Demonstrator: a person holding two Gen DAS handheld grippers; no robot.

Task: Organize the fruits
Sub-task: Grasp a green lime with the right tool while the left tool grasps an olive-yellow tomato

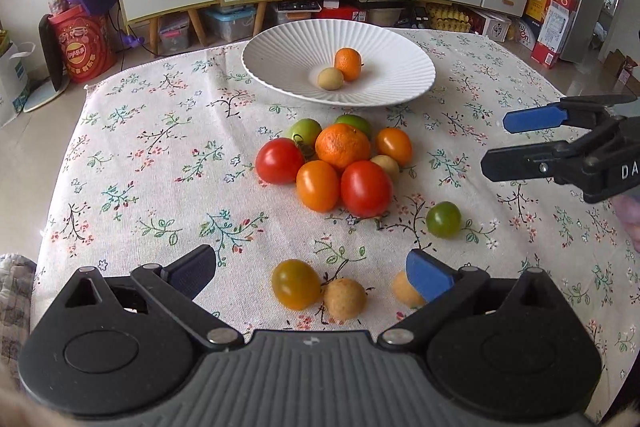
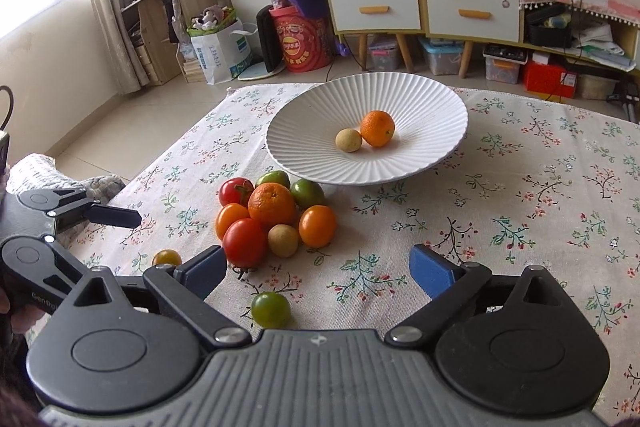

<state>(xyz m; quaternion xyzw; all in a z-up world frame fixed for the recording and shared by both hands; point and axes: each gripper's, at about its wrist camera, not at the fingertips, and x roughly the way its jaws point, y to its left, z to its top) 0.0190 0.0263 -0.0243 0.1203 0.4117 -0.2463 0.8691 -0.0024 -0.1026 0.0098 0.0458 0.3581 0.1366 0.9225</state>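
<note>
Hovering both grippers empty, left gripper (image 1: 311, 273) jaws wide over the amber tomato (image 1: 296, 283), right gripper (image 2: 316, 273) wide near the green tomato (image 2: 271, 309). Most fruit sits piled (image 1: 334, 167) beside the white bowl (image 1: 280, 43), only two inside. I'd worry round fruit rolls off a pad, or a finger knocks the pile apart.

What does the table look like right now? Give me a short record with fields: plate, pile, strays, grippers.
plate: white ribbed ceramic plate holds a small orange mandarin and a tan round longan
pile: red, orange and green tomatoes around a large mandarin, on the floral tablecloth
strays: dark green tomato; yellow-green tomato
grippers: left hand-held gripper open; right hand-held gripper open; both empty
</note>
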